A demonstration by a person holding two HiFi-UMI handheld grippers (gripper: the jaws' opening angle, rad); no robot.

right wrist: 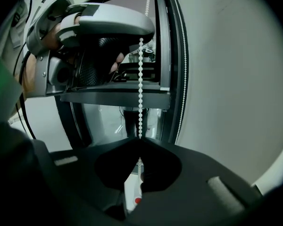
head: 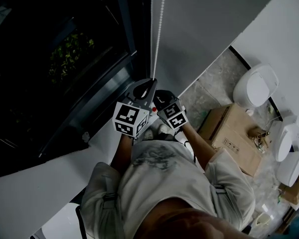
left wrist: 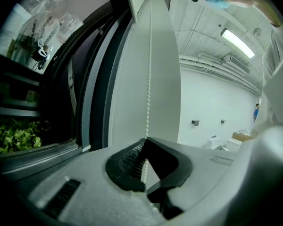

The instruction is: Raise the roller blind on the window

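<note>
A white bead chain [head: 158,29] hangs in two strands beside the grey roller blind [head: 214,19], right of the dark window [head: 50,83]. My left gripper [head: 153,81] is shut on one strand, and the chain [left wrist: 148,69] runs straight up from its closed jaws [left wrist: 145,141]. Just below it, my black right gripper [head: 158,95] is shut on the same strand [right wrist: 140,88], which enters its jaws [right wrist: 140,140]. The left gripper [right wrist: 142,36] shows above in the right gripper view. The other strand [right wrist: 183,79] hangs free to the right.
A white window sill [head: 50,173] runs below the dark frame. On the floor at the right stand white ceramic fixtures [head: 255,86] and a cardboard box [head: 234,133]. Green plants [head: 70,49] show outside the glass.
</note>
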